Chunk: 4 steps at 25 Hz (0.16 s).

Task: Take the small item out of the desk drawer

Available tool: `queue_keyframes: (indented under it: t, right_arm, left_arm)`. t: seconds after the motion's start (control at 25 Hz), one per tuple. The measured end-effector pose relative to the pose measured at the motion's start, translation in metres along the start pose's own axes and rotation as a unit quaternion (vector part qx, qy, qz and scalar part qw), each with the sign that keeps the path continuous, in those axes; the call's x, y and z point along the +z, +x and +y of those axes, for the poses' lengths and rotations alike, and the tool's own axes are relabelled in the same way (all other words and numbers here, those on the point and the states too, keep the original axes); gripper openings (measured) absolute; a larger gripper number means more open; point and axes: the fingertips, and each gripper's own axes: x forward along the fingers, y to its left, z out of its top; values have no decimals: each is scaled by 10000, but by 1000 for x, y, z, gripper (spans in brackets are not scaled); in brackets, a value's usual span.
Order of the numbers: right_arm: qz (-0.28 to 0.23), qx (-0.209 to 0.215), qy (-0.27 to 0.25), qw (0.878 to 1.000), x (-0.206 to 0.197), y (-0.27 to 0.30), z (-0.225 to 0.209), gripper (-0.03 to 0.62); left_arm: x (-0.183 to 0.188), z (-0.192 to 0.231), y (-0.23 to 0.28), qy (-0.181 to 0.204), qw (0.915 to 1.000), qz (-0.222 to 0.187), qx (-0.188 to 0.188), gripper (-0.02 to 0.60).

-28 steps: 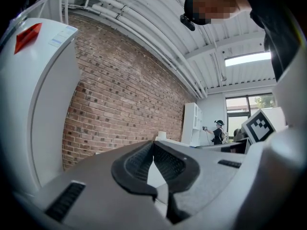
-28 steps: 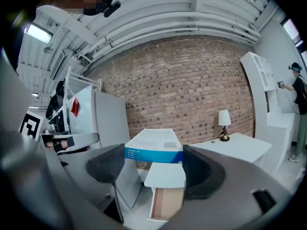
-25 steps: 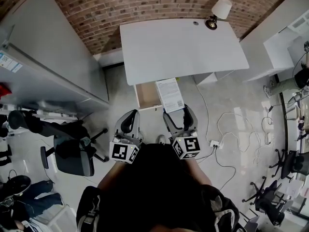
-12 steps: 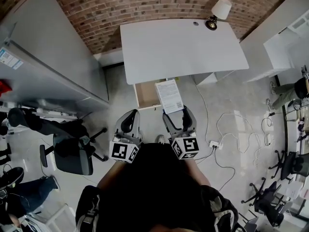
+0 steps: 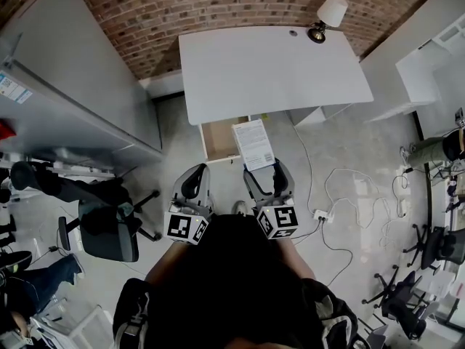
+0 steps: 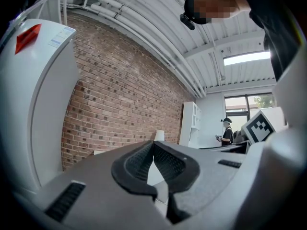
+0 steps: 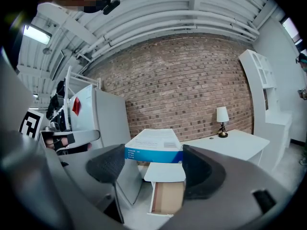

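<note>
Sitting between the jaws of the right gripper [image 5: 264,169] is the small item, a flat white box [image 5: 253,144] with a blue band along its near edge [image 7: 154,145] and printed text on top. The two dark pads press on its near end, one from each side, so the right gripper [image 7: 154,163] is clenched on it. The box is out of the drawer [image 5: 220,140]. In the head view it is held level, in front of the desk edge and over the drawer's right side. In the right gripper view it sits above the pulled-out drawer [image 7: 165,195], whose brown wooden bottom shows.

The left gripper [image 5: 195,184] is held beside the right one, a little apart. Its jaws are pressed together with nothing between them [image 6: 153,150].

The drawer hangs under the front edge of a white desk [image 5: 269,67], near its left end. A small lamp [image 5: 327,17] with a white shade stands at the desk's far right corner, against the brick wall [image 5: 218,6]. A tall white cabinet [image 5: 73,86] stands to the left. A dark office chair [image 5: 109,227] sits on the floor to the person's left, and white cables [image 5: 341,187] trail across the floor on the right.
</note>
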Motion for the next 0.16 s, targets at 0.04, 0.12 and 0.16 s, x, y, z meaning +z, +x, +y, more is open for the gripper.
queue_keyframes:
  t: [0.04,0.12,0.16]
  right_arm:
    - [4,1,0,10000,0,0,-1,371]
    - [3,3,1,10000,-1,0,-2,371]
    - [1,3,1,10000,-1,0,-2,371]
  left_arm:
    - [0,-1,0,4,10000,-4,-4,9]
    - [-1,-2,1,10,10000,-9,-11,9]
    - [-1,-2,2,13,10000,-10,-15,9]
